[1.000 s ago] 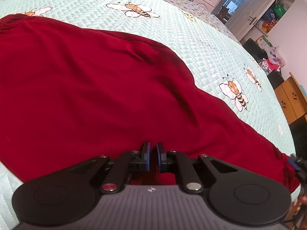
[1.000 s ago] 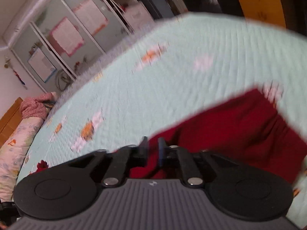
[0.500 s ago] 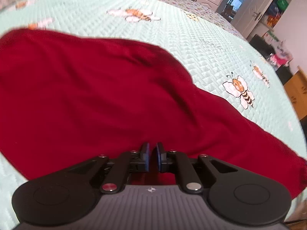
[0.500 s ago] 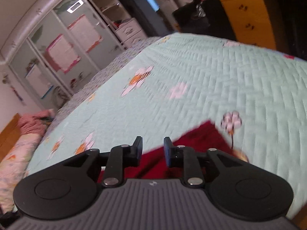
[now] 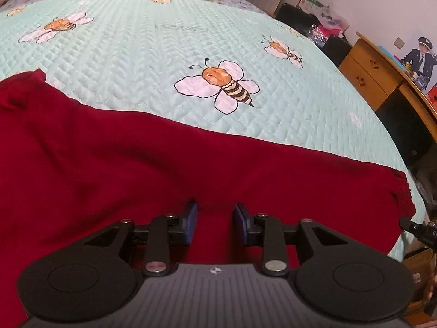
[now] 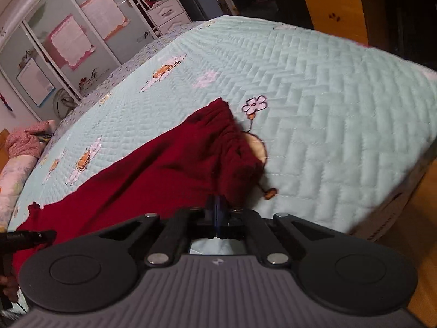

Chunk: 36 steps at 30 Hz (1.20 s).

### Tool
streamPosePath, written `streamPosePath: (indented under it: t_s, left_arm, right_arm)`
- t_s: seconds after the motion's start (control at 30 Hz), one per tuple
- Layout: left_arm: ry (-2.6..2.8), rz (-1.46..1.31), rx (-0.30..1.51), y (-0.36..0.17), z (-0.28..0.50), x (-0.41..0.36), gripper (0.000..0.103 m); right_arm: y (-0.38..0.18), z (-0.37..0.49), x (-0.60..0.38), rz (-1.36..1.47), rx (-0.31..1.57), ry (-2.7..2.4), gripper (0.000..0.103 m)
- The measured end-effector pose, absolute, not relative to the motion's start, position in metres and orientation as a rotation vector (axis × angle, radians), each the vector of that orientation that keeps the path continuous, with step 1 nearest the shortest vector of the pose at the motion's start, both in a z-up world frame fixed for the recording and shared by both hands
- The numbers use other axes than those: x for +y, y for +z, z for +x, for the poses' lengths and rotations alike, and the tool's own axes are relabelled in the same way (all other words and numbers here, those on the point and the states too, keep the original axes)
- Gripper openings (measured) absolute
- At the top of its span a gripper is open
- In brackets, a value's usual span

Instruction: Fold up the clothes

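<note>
A dark red garment [image 5: 164, 164] lies spread across the mint quilted bed [image 5: 136, 54]. My left gripper [image 5: 214, 220] hovers low over its near part. The jaws are opening, the blue pads [image 5: 191, 221] stand apart, and only flat red cloth lies beneath the gap. In the right wrist view the same red garment [image 6: 164, 169] ends in a gathered hem near the bed's corner. My right gripper [image 6: 218, 207] is shut, pinching the bunched edge of that hem, which rises in folds from the fingertips. Part of the other gripper shows at the left edge.
Bee and flower prints dot the quilt [image 6: 327, 95], whose edge drops off at the right to a wooden floor [image 6: 418, 218]. A wooden desk with drawers [image 5: 368, 73] stands beyond the bed. A glass-door wardrobe [image 6: 68, 35], white drawers [image 6: 169, 13] and a pillow [image 6: 16, 169] lie farther off.
The left gripper slid right along the garment and its pads parted from nearly shut. The right gripper came down to the garment's gathered end, and its jaws went from apart to shut on it.
</note>
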<state>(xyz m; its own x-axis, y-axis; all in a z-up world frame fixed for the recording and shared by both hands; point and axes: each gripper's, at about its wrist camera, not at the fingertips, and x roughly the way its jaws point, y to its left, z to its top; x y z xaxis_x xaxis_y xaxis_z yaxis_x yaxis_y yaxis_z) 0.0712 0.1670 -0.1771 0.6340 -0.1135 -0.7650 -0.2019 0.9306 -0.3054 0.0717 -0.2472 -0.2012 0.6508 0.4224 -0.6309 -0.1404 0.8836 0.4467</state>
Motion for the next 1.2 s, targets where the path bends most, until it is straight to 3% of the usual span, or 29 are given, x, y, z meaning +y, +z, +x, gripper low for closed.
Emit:
streamPosePath:
  t_s: [0.17,0.27,0.33,0.37,0.4,0.63,0.73,0.77,0.8,0.87,0.93,1.0,1.2]
  left_arm:
    - [0.05,-0.421,0.908,-0.175,0.076,0.172,0.032]
    - [0.049,-0.427,0.913,-0.175,0.077,0.172,0.033]
    - [0.04,-0.423,0.913,-0.175,0.076,0.172,0.032]
    - [0.034,-0.427,0.91,-0.176,0.075,0.174,0.032]
    - [0.03,-0.429,0.906,-0.177,0.074,0.175,0.032]
    - [0.026,-0.374,0.888,-0.177,0.071,0.169,0.031]
    - [0.024,-0.375,0.891,-0.176,0.072,0.17,0.031]
    - [0.024,-0.378,0.892,-0.176,0.072,0.171,0.031]
    - [0.025,-0.381,0.894,-0.176,0.072,0.171,0.031]
    - [0.033,-0.377,0.9,-0.175,0.073,0.17,0.031]
    - [0.045,-0.359,0.906,-0.175,0.074,0.167,0.031]
    - [0.059,-0.336,0.912,-0.174,0.075,0.162,0.031]
    - [0.107,-0.269,0.939,-0.17,0.081,0.149,0.033]
  right_arm:
    - [-0.175,0.07,-0.231,0.362,0.768,0.373,0.011]
    - [-0.169,0.078,-0.217,0.374,0.743,0.484,0.029]
    - [-0.183,0.087,-0.213,0.324,0.819,0.455,0.029]
    - [-0.192,0.089,-0.214,0.294,0.855,0.417,0.014]
    - [-0.196,0.085,-0.219,0.3,0.849,0.398,0.007]
    - [-0.177,0.04,-0.256,0.466,0.607,0.333,0.016]
    - [-0.178,0.032,-0.281,0.577,0.496,0.182,0.039]
    - [-0.183,0.035,-0.283,0.591,0.5,0.174,0.055]
    - [-0.187,0.038,-0.283,0.6,0.509,0.175,0.058]
    - [-0.195,0.042,-0.28,0.591,0.517,0.18,0.057]
    - [-0.195,0.039,-0.263,0.463,0.484,0.167,0.049]
    - [-0.191,0.039,-0.24,0.273,0.452,0.155,0.023]
    - [-0.196,0.039,-0.211,0.071,0.403,0.207,0.012]
